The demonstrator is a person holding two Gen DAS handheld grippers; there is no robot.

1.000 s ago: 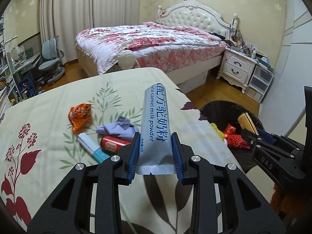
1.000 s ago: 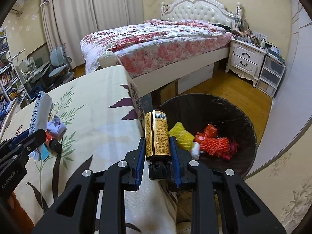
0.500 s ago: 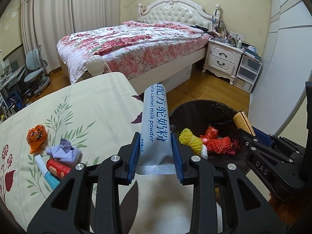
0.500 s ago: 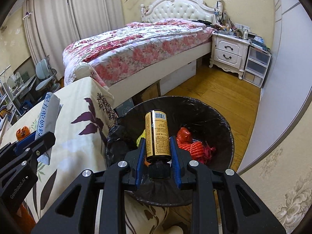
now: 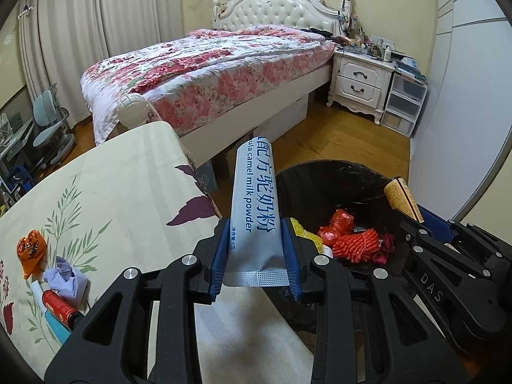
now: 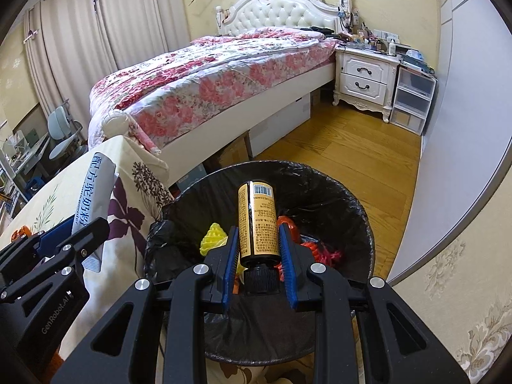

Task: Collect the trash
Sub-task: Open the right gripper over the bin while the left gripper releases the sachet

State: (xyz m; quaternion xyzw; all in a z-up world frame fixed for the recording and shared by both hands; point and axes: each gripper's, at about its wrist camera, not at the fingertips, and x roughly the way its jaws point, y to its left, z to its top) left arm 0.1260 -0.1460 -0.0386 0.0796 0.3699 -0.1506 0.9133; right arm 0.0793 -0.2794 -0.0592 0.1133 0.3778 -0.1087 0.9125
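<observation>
Left wrist view: the left gripper point(image 5: 256, 256) clamps a camel milk powder sachet point(image 5: 254, 204) near the rim of the black-lined trash bin point(image 5: 320, 172), which already holds red and yellow netting; an orange wrapper point(image 5: 30, 251), purple tissue point(image 5: 65, 276) and small red bottle point(image 5: 59, 304) remain on the floral tablecloth point(image 5: 128, 185). Right wrist view: the right gripper point(image 6: 260, 267) pinches a yellow-labelled bottle point(image 6: 257, 220) directly over the bin's opening, judged ready for release, its cap point(image 6: 260, 277) toward the camera

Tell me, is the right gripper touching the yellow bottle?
Touching. In the right wrist view, both blue pads of the right gripper press the sides of the yellow bottle above the trash bin.
</observation>
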